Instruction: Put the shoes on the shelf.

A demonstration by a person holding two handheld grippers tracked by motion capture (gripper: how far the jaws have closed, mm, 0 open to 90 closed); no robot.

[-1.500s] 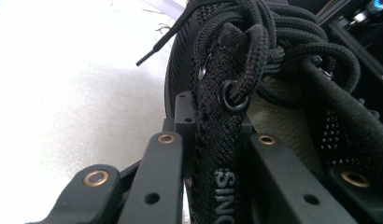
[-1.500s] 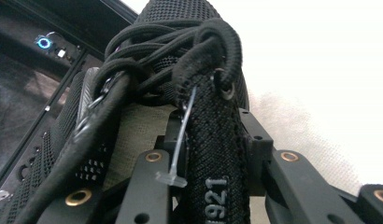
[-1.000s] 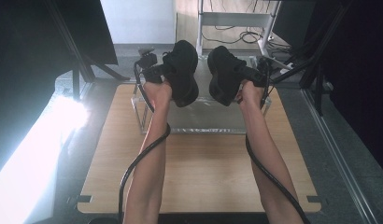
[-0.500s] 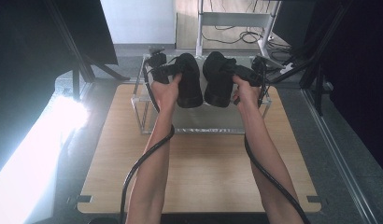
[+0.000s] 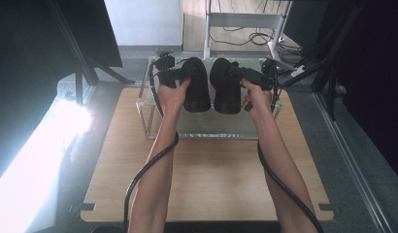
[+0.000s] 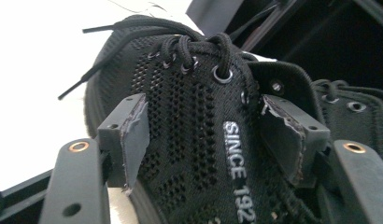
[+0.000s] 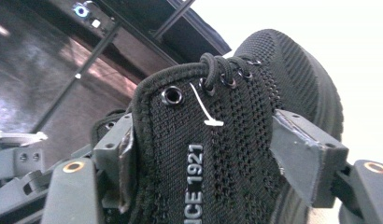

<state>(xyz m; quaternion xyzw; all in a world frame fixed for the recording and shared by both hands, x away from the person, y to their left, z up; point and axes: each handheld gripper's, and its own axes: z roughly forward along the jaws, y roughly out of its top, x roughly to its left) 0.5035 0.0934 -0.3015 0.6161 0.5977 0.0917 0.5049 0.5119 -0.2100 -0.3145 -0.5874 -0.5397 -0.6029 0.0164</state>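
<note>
Black knit mesh marks both shoes, which are seen side by side on top of a clear-walled rack (image 5: 153, 116) at the far end of the wooden table (image 5: 207, 179): the left shoe (image 5: 196, 85) just beside the right shoe (image 5: 225, 87), toes toward the near edge. Each is flanked at its tongue and lace area by a gripper. The left gripper (image 6: 206, 135) is seen with its jaws apart on either side of the upper, the pads not pressing; its jaws have just been opening, with the shoe between them. The right gripper (image 7: 203, 154) is likewise spread around the lettered tongue, its jaws also just opened, one pad near the collar and the other clearly off the mesh. The pair appears to have been set down together as a neat match and is being let go. Dark frame struts (image 5: 85, 53) are seen at the left, a white stand (image 5: 245, 22) and cables (image 5: 238, 36) beyond; nothing blocks a straight pull back toward the near side.
</note>
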